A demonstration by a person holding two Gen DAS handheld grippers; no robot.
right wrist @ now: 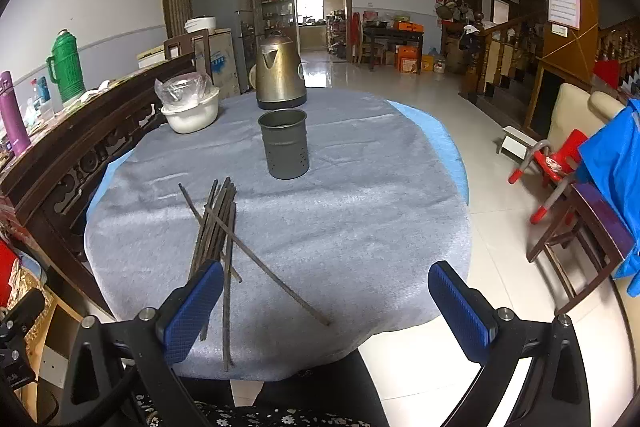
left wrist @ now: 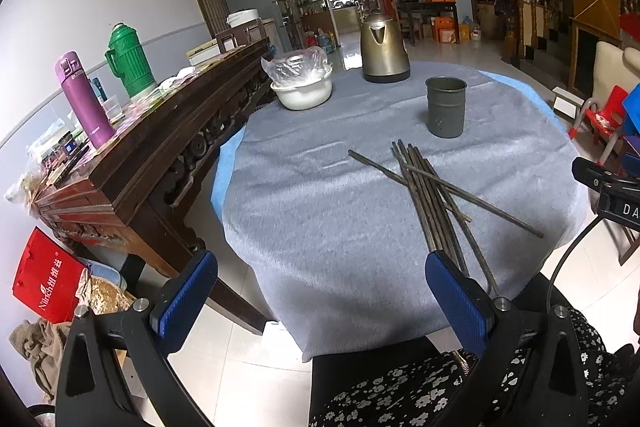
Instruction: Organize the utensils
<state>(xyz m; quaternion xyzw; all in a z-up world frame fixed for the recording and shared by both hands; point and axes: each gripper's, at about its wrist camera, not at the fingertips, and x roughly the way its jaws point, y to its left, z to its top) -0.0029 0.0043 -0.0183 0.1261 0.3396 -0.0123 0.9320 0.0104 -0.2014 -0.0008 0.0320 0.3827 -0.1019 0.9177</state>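
While both grippers hover spread and empty over the near table edge, the chopsticks lie loosely heaped on the cloth, long axes running away toward the holder beyond. The right gripper has them just left of centre; the left gripper sees them rightward. Open cloth surrounds the heap.

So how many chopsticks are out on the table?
About 10, all loose on the grey cloth near the holder: a tight bundle plus two crossing it. Overlap may hide some; none in the holder visibly.
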